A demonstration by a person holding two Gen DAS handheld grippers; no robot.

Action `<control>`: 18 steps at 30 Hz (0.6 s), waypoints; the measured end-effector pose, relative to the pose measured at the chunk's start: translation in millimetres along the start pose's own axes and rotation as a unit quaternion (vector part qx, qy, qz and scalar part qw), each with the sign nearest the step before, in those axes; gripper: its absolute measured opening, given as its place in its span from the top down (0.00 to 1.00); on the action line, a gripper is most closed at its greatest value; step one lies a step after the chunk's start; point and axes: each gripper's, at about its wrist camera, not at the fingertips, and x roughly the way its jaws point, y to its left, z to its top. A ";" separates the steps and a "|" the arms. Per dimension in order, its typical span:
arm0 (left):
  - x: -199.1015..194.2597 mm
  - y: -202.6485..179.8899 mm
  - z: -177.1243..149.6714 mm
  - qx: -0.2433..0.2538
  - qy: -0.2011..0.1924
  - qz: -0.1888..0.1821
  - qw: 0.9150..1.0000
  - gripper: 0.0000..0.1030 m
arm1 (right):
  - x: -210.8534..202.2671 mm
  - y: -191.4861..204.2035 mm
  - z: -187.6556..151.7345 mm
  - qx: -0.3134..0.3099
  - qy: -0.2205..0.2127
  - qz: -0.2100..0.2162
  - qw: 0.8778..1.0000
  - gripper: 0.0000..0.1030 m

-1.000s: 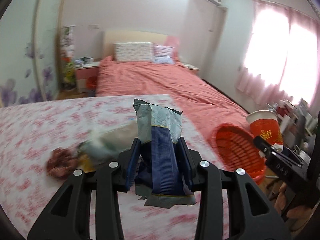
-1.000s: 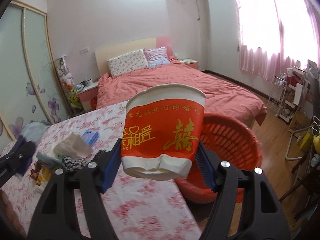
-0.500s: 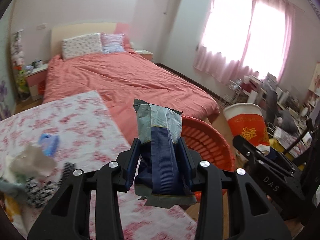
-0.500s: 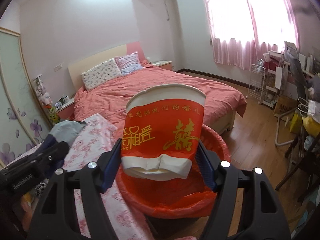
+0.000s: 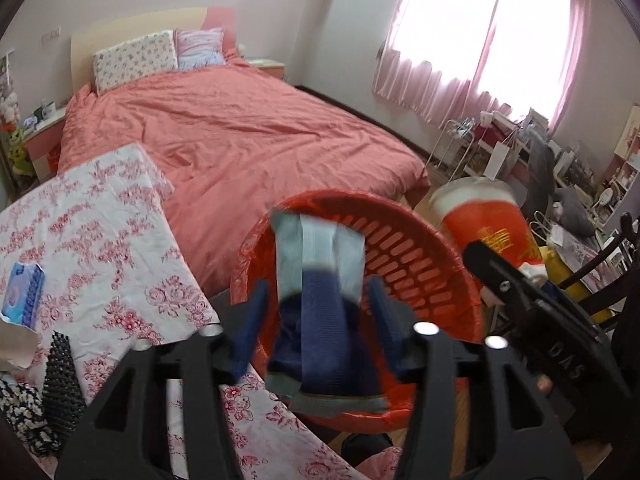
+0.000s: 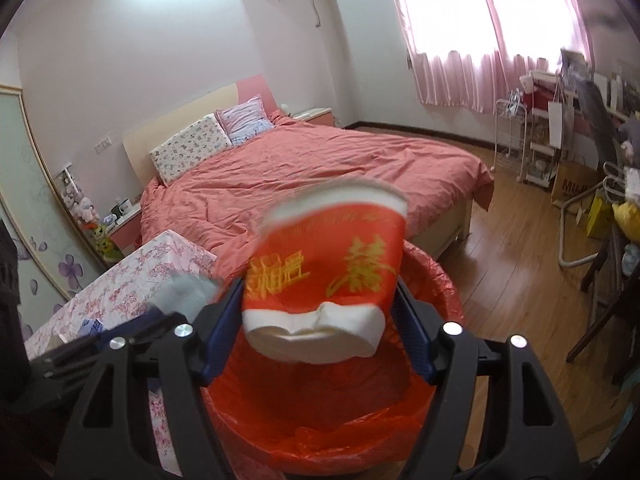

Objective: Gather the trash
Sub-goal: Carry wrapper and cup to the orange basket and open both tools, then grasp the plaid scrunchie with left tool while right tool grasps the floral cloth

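Note:
My left gripper (image 5: 318,316) hangs over the red lined basket (image 5: 420,264), and its jaws are opening. The blue and grey snack wrapper (image 5: 320,320) is between the pads, blurred, with gaps on both sides. To its right, the right gripper holds out the red paper cup (image 5: 488,236). In the right wrist view my right gripper (image 6: 320,320) is above the basket (image 6: 434,280), jaws opening. The red and white cup (image 6: 328,264) between them is tilted and blurred, clear of the right pad. The wrapper (image 6: 188,292) shows at the lower left.
A table with a pink floral cloth (image 5: 100,240) lies left of the basket, bearing a blue tissue pack (image 5: 22,292) and other litter (image 5: 60,380). Behind is a pink bed (image 5: 240,128). Wood floor (image 6: 520,280) and cluttered racks (image 6: 540,140) lie to the right.
Both grippers swung from the table to above the basket and dipped. Both pairs of jaws have widened; the wrapper and the cup have come loose and blur as they drop.

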 end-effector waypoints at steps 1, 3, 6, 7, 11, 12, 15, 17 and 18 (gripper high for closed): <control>0.6 1.2 -1.7 -0.004 0.002 0.004 1.000 0.37 | 2.1 -1.4 -1.2 0.003 0.001 0.001 1.000 0.24; 1.4 4.7 -4.6 -0.011 0.008 0.010 1.000 0.32 | 6.4 -4.2 -3.2 0.006 0.005 -0.002 1.000 0.22; 0.8 7.7 -8.5 -0.017 0.016 0.017 1.000 0.31 | 7.6 -5.8 -8.2 0.011 0.011 -0.006 1.000 0.21; -0.7 8.4 -9.8 -0.018 0.017 0.019 0.999 0.31 | 6.5 -5.7 -10.5 0.011 0.012 -0.007 1.000 0.21; -17.1 13.8 -17.7 -0.022 0.011 0.038 0.999 0.30 | -2.2 3.7 -14.7 -0.006 0.008 -0.019 1.000 0.20; -20.2 17.6 -18.9 -0.022 0.009 0.044 0.999 0.29 | -4.1 6.4 -13.7 -0.010 0.008 -0.020 1.000 0.20; -37.2 29.2 -27.0 -0.021 -0.003 0.078 0.997 0.24 | -13.7 19.4 -16.0 -0.030 0.003 -0.021 0.999 0.20; -51.1 36.5 -33.5 -0.022 -0.010 0.100 0.995 0.21 | -21.0 30.8 -18.0 -0.045 0.000 -0.020 0.999 0.20; -57.7 40.8 -36.8 -0.023 -0.013 0.110 0.994 0.21 | -24.5 37.4 -20.0 -0.052 -0.001 -0.017 0.998 0.20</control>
